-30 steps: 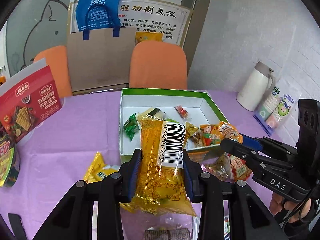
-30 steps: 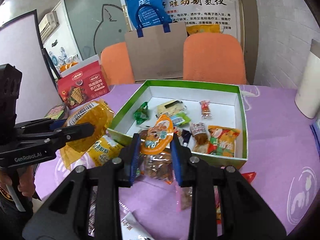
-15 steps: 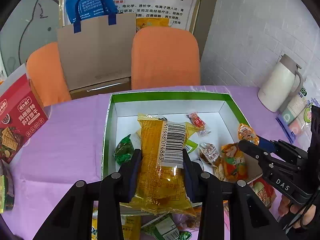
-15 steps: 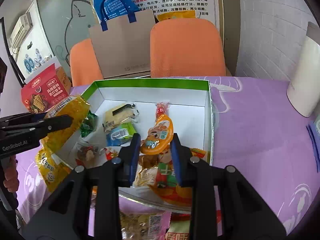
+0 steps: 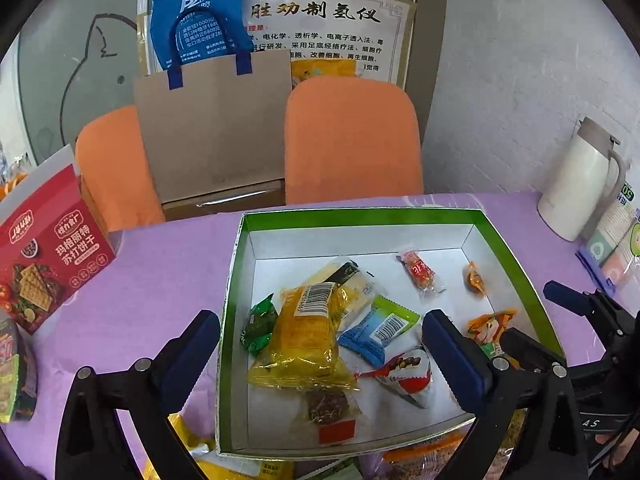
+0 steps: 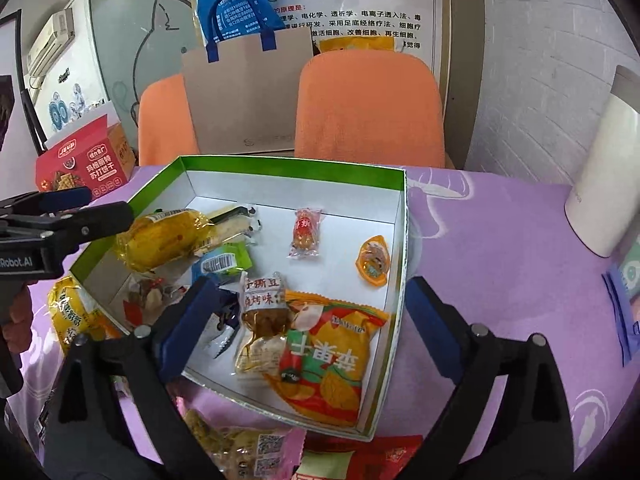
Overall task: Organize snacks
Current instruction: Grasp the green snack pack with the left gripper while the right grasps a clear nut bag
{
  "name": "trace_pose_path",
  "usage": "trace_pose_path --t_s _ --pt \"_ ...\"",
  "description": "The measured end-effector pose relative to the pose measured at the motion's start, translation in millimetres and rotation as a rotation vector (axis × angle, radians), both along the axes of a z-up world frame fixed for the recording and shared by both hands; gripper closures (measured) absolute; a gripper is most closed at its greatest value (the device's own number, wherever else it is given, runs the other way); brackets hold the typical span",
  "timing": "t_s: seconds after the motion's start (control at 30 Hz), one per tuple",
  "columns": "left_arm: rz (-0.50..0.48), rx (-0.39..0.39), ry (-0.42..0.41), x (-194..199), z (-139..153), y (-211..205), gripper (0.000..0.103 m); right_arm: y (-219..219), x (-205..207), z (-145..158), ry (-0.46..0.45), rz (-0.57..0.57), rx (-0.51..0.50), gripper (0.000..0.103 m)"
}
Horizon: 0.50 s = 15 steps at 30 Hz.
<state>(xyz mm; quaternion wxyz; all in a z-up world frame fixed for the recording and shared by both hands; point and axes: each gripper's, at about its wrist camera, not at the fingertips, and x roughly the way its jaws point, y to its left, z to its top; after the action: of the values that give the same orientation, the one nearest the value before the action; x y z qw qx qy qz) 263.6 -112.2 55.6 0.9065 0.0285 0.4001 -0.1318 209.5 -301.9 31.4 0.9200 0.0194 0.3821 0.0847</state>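
A green-rimmed white box (image 5: 236, 264) (image 6: 402, 216) holds several snack packets. A yellow packet (image 5: 306, 338) (image 6: 160, 238) lies inside it at the left. A small orange jelly cup (image 6: 374, 259) (image 5: 474, 278) lies inside near the right wall. My left gripper (image 5: 320, 354) is open and empty above the box's near left part. My right gripper (image 6: 308, 322) is open and empty over the box's near right corner, above an orange-red packet (image 6: 328, 354). More packets lie on the purple tablecloth (image 5: 160, 272) outside the box's near edge.
A red cracker box (image 5: 48, 256) stands at the left. A white thermos (image 5: 580, 184) and a cup pack (image 5: 612, 236) stand at the right. Two orange chairs (image 5: 352, 140) and a cardboard bag (image 5: 216, 120) are behind the table.
Both grippers have opened. The yellow packet dropped from the left gripper into the box, and the orange jelly cup dropped from the right gripper into the box by its right wall.
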Motion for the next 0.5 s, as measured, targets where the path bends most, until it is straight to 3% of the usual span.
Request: trace_pose_path --t_s 0.33,0.5 --pt "0.011 -0.011 -0.029 -43.7 29.9 6.1 0.0 3.9 -51.6 36.1 -0.045 0.024 0.021 0.004" --pt "0.025 0.042 -0.035 -86.7 45.4 8.8 0.0 11.2 -94.7 50.5 -0.08 0.057 0.034 0.003"
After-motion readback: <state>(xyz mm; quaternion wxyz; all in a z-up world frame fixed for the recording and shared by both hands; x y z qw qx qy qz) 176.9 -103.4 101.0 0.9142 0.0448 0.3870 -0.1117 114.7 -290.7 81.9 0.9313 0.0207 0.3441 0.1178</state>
